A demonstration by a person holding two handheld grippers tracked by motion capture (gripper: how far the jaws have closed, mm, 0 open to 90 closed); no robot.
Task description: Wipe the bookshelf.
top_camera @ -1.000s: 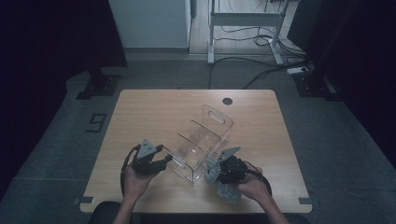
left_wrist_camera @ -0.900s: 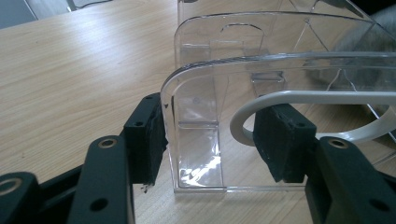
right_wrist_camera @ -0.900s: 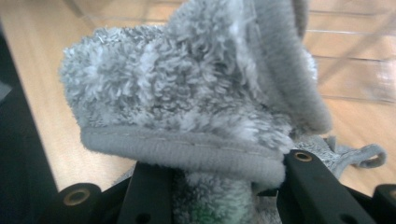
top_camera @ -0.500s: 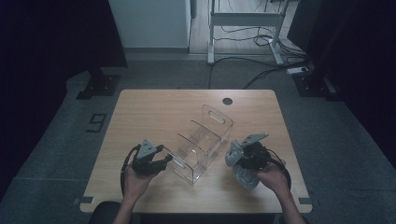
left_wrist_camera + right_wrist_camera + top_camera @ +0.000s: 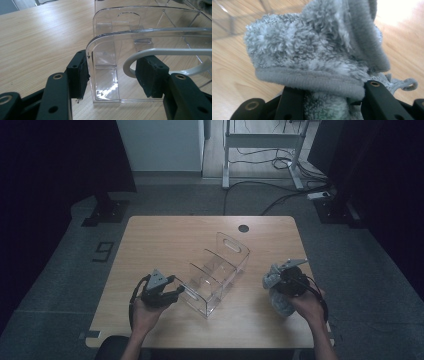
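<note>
A clear acrylic divided organiser box with a handle slot (image 5: 216,272) is seen near the middle of the light wooden bench (image 5: 165,240), lying diagonally. Its near end wall is gripped by the left hand-held gripper (image 5: 175,290), whose jaws are about half closed, one pad outside the clear wall and one inside. To the right of the box, well apart from it, a fluffy grey towel (image 5: 276,287) is clamped in the right hand-held gripper (image 5: 280,282), bunched between the jaws and lifted above the bench. A round black cable hole (image 5: 243,228) is set in the bench beyond the box. The bench is surrounded by grey carpet (image 5: 70,270); behind it a white metal frame (image 5: 260,145) and loose cables (image 5: 260,195) are visible.
</note>
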